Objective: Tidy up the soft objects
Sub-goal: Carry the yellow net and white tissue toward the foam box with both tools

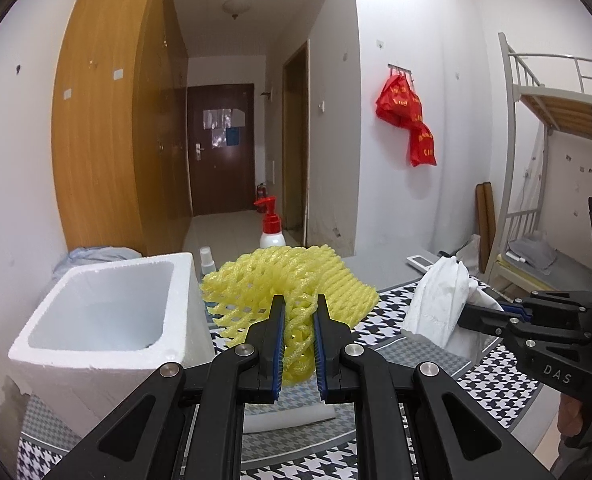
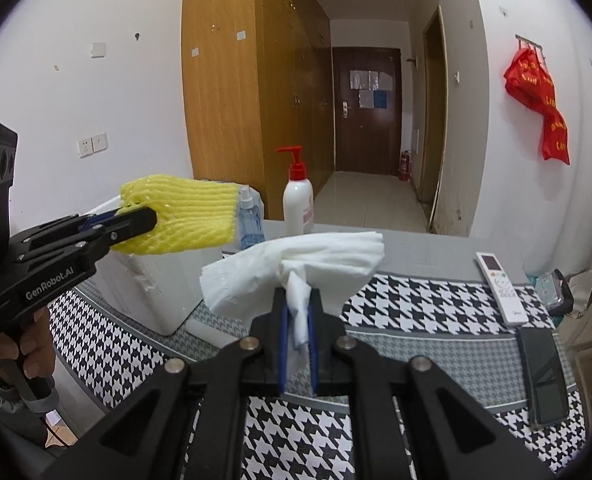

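My left gripper is shut on a yellow foam net sleeve, held in the air to the right of the white foam box. The same yellow net shows in the right wrist view, pinched by the left gripper in front of the box. My right gripper is shut on a crumpled white tissue, lifted above the houndstooth tablecloth. In the left wrist view that tissue sits at the right gripper's tip.
A red-pump white bottle and a small blue spray bottle stand behind the box. A white remote and a dark phone lie on the table's right side. A hand grips the left tool's handle.
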The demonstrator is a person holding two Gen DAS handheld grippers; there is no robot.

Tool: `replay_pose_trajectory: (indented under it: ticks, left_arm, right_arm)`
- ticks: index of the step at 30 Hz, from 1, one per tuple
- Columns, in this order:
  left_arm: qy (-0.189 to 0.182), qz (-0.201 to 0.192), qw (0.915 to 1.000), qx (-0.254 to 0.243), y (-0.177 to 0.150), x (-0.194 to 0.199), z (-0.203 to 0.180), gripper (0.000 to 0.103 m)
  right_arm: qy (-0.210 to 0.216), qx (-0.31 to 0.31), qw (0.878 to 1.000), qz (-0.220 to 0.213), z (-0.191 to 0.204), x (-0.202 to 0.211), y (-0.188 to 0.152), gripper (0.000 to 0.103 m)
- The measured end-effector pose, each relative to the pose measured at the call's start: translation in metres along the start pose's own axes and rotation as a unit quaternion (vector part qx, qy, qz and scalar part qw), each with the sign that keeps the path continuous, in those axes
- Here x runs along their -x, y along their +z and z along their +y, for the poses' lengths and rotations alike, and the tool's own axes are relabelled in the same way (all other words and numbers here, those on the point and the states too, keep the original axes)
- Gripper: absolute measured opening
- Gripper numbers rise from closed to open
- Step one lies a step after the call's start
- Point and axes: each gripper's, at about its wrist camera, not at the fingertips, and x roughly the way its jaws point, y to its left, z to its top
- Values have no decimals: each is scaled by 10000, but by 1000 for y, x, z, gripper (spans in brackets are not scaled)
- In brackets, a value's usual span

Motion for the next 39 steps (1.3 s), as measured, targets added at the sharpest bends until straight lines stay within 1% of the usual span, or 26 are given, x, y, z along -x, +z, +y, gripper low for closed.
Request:
replay_pose_trajectory:
  ticks: [11, 16, 20, 30, 39]
  left_arm:
    - [80, -46, 9999, -47, 6, 4, 3, 13]
    - [154, -126, 9998, -79, 9, 9, 4, 13]
    - [175, -189, 9996, -126, 11, 14, 2, 13]
    - [289, -319, 9990, -115, 16, 28, 13, 13]
    - [616, -406, 9973, -39, 19, 41, 26, 13]
  right_arm:
    - [14, 11, 9999, -118, 5, 1, 6, 11]
    - [-6, 38, 9998, -176, 9, 2, 10, 11]
    - [55, 52, 9997, -232, 13, 1, 13, 11]
    - [147, 138, 9992, -331, 25, -4, 22, 11]
    - [414, 293, 9978, -433, 42, -6, 29, 11]
